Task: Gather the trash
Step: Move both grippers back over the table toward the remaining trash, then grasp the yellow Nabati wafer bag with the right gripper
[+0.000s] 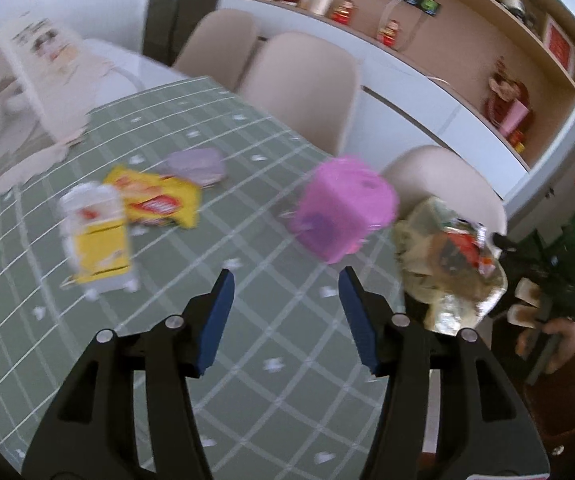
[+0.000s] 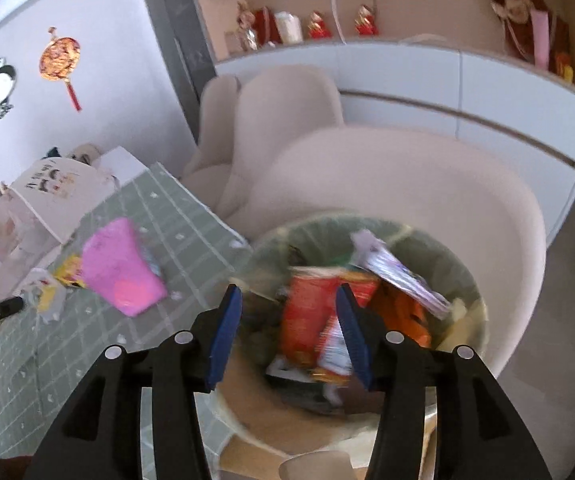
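**A:** What does the left wrist view show?

**B:** The left tool [image 1: 285, 276] sits at the bottom centre, its blue-padded jaws spread apart with nothing between them. Beyond it is a bench [image 1: 247, 360] under a green checked cloth. In the middle, right of centre, stands a pink box-shaped package [image 1: 343, 212], blurred. To the left lie a yellow snack packet [image 1: 155, 200], a white and yellow carton [image 1: 95, 236] and, behind them, a pale purple wrapper [image 1: 197, 166].

**A:** And the trash that has been collected?

**B:** The right wrist view looks down into a round bin [image 2: 475, 300] with a translucent liner, in the lower centre of the frame, just past the bench's edge. Inside are an orange-red snack bag [image 2: 311, 316], a purple and white wrapper [image 2: 399, 272] and other scraps too blurred to name.

**A:** What is the right tool doing?

**B:** The right tool [image 2: 287, 316] hangs above the bin's mouth, released and empty, jaws wide.

**A:** How far along is the job?

**B:** Partway, I judge. Several wrappers are already in the bin, but at least four pieces remain on the bench. Neither tool holds anything.

**A:** Anything else?

**B:** Beige chairs [image 1: 299, 84] stand behind the bench in the upper middle.
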A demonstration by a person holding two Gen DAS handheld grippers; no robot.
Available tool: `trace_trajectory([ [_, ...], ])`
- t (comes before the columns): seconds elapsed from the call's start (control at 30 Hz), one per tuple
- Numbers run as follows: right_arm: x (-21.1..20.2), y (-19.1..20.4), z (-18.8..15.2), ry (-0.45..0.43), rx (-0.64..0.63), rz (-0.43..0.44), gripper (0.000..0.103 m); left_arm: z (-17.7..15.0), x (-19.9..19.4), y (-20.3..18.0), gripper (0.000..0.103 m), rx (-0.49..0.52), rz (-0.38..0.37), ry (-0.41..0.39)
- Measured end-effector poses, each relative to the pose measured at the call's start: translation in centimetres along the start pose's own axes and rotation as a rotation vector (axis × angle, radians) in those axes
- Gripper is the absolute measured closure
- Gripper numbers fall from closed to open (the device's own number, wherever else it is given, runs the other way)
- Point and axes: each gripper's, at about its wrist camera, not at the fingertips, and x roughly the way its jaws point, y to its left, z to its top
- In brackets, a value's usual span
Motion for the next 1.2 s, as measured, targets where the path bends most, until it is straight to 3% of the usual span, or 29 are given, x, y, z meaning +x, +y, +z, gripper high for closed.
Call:
trace_trajectory([
  [0.1, -0.6, 3.2, 0.2, 0.004, -0.046, 0.067, 0.055, -0.7, -0.4, 3.2, 0.051, -0.055, 0.033, -0.010],
  [0.27, 1.3, 11.8, -1.1, 0.105, -0.171, 0.261, 0.055, -1.5, -1.4, 8.1, 0.051, -0.122, 0.120, -0.039],
  [0.43, 5.3, 19.9, -3.0, 0.199, -0.276, 0.389, 0.055, -1.5, -2.1, 11.5, 0.051, -0.163, 0.123, -0.057],
  [0.7, 10.7, 25.4, -4.2, 0.248, -0.375, 0.418, 0.055, 0.8, -1.9, 11.4, 0.051, -0.107, 0.079, -0.121],
  [1.07, 18.3, 31.6, -2.7, 0.204, -0.574, 0.443, 0.055, -1.8, -1.9, 14.1, 0.051, -0.234, 0.106, -0.067],
  [1.2, 20.5, 34.0, -3.1, 0.193, -0.694, 0.435, 0.064, -2.6, -2.4, 15.2, 0.051, -0.271, 0.114, -0.073],
])
